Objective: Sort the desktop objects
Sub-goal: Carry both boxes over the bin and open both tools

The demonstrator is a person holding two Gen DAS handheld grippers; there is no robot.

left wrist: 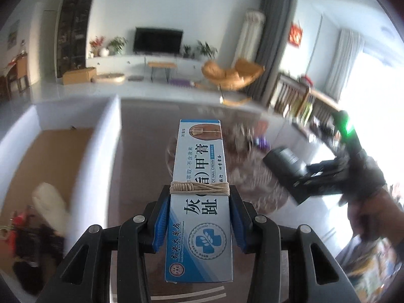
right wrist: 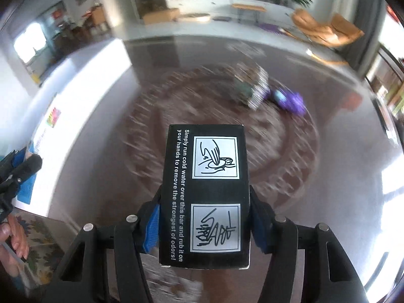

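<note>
Desktop objects, two of them, are both airborne right now: left tongs point(left wrist: 199, 217) pinching a blue-and-white nail cream box point(left wrist: 199, 197), right tongs point(right wrist: 204, 224) pinching a black odor-bar box point(right wrist: 205, 194). Both boxes are clear of the table point(right wrist: 341, 151), held above the round patterned mat point(right wrist: 277, 136).

Risks I see from here:

- Cream box is long and gripped near its rear half, so most of its length sticks out past the blue pads point(left wrist: 161, 222). Leverage on a slim cardboard carton: a quick swing or a bump on the front end could pivot it or pull it out. The twine wrap point(left wrist: 199, 188) sits just ahead of the pads (might snag on a pad edge at release).
- Black box is wide, also clamped on its rear half. Smooth sides, so it could slide forward, since these tongs point steeply down.
- Left view shows the right tongs and their box point(left wrist: 285, 161) off to the right, near but apart. With both hands loaded, crossing paths could knock the boxes together.
- Background is smeared in both views, which reads as fast motion. Harder to place accurately.
- Leftover items on the mat (a striped thing point(right wrist: 252, 88) and a purple thing point(right wrist: 290, 101), too blurred to identify) could get clipped on a low pass.
- Destination isn't obvious; the white-walled bin point(left wrist: 106, 136) at left is my guess only.
</note>
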